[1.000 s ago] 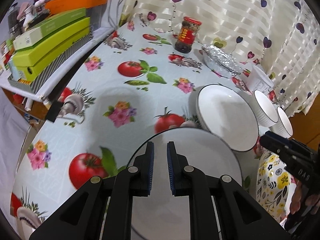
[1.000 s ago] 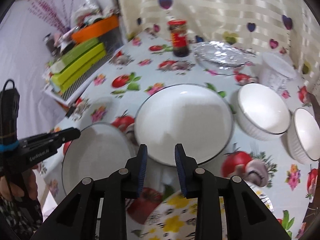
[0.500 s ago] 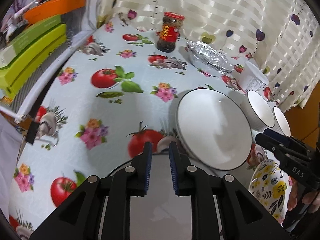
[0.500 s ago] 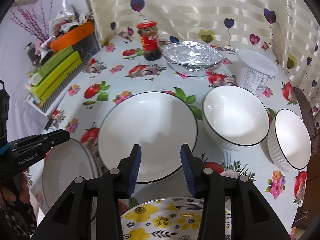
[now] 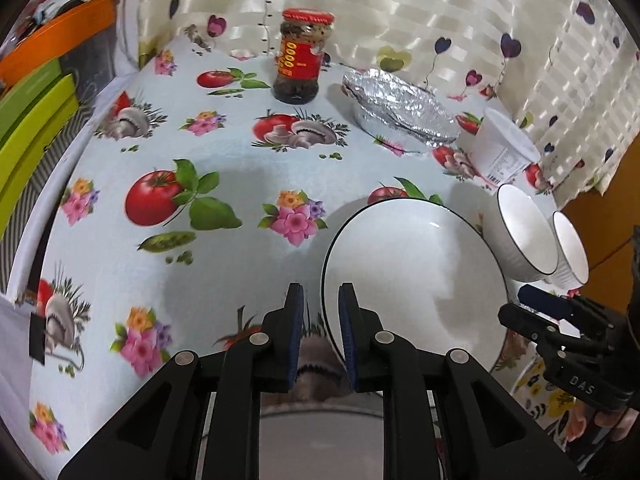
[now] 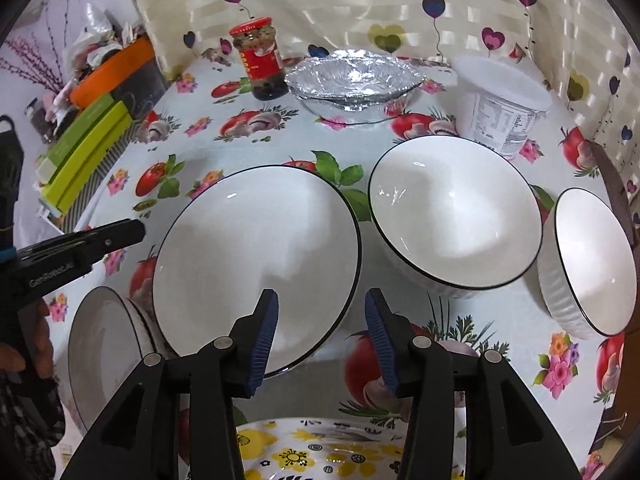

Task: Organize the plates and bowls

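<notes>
While I hold both tools over the patterned tablecloth point(image 6: 500, 328), I record the following. My left gripper point(image 5: 320, 332) has its jaws nearly together, a narrow gap between the blue pads, and nothing in them; they have just been opening slightly. It hangs above the near rim of a grey-white plate point(image 5: 320, 440) at the table's front edge. My right gripper point(image 6: 320, 336) stands partly open and empty, its jaws having just been widening, and it hovers over the near rim of the large white plate point(image 6: 256, 264), without touching as far as I can tell. That plate sits mid-table, with the grey-white plate just to its left. To its right stand two white bowls point(image 6: 452, 216), side by side. A flowered plate point(image 6: 320, 452) lies nearest me. Behind are a red-lidded jar point(image 6: 260, 60), a foil-covered dish point(image 6: 352, 80) and a white tub point(image 6: 504, 108).
</notes>
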### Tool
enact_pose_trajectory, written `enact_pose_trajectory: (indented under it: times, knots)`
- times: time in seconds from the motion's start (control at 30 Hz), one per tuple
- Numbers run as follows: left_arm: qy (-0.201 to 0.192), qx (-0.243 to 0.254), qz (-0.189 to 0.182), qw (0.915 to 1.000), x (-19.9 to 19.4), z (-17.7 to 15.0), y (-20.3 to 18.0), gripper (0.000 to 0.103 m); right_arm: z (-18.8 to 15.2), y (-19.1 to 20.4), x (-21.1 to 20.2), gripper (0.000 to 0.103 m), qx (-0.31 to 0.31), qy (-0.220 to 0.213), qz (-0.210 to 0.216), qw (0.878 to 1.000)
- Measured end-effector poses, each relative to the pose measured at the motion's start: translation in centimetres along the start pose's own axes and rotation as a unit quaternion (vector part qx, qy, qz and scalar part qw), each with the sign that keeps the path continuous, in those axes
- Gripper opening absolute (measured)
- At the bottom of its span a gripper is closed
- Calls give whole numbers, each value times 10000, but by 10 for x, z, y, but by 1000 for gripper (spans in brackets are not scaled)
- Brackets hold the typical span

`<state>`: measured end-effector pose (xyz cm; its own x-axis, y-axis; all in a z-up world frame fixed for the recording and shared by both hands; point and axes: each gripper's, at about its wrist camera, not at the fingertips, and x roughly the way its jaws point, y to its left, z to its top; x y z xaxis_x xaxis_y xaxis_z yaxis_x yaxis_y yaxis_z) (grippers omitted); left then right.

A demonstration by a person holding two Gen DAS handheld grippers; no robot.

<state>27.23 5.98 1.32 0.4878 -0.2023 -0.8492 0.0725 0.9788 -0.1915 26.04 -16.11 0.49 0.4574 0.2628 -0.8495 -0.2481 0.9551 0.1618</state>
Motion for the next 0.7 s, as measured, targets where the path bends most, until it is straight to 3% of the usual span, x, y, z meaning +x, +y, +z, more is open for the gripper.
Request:
enact_pose_trajectory:
  times: [0.23,0.7]
  knots:
    - [232,73,49,9997,21,6,3,19,3,-5,9,26,42,87,-35,9999]
    - [586,131,21,9982,45,9,1,19,4,-14,29,18,221,332,15,9992]
